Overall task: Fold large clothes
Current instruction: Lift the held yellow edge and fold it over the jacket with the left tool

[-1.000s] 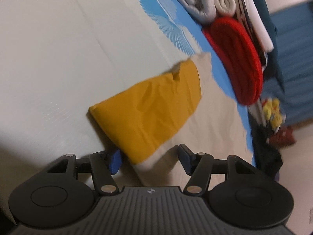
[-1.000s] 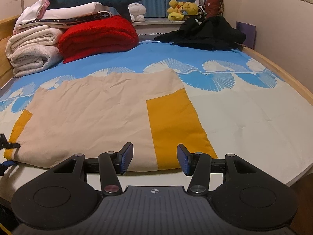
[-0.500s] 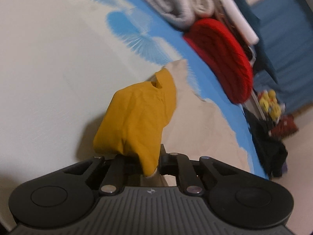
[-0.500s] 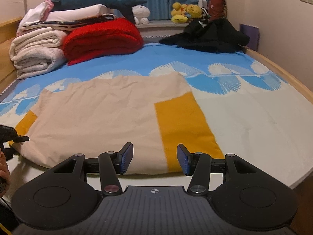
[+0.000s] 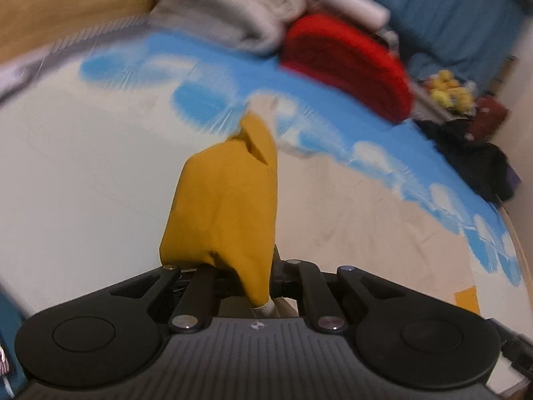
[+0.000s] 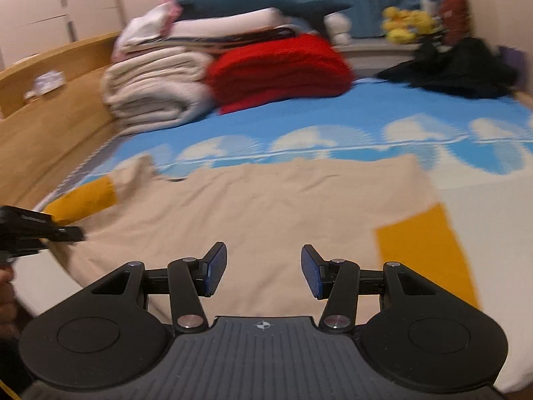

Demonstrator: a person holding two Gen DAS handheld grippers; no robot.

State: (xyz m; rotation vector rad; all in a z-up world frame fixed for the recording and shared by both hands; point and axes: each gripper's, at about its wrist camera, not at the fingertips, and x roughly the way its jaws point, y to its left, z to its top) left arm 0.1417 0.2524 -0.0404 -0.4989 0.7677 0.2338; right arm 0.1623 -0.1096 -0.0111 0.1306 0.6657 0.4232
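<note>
The left gripper [image 5: 253,283] is closed on the yellow sleeve cuff [image 5: 226,213] of the beige shirt [image 6: 266,213], which lies spread on the bed [image 6: 333,123] just ahead of both tongs. The right gripper [image 6: 263,275] is half open and holds nothing. I judge the folding has only begun: body and other sleeve [image 6: 423,250] remain flat.

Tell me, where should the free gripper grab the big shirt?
Probably the orange sleeve at its near cuff, coming from the bed's near edge. It lies flat and uncovered on the shirt, mirroring the sleeve the left gripper pinches. The right gripper hangs open over the hem.
</note>
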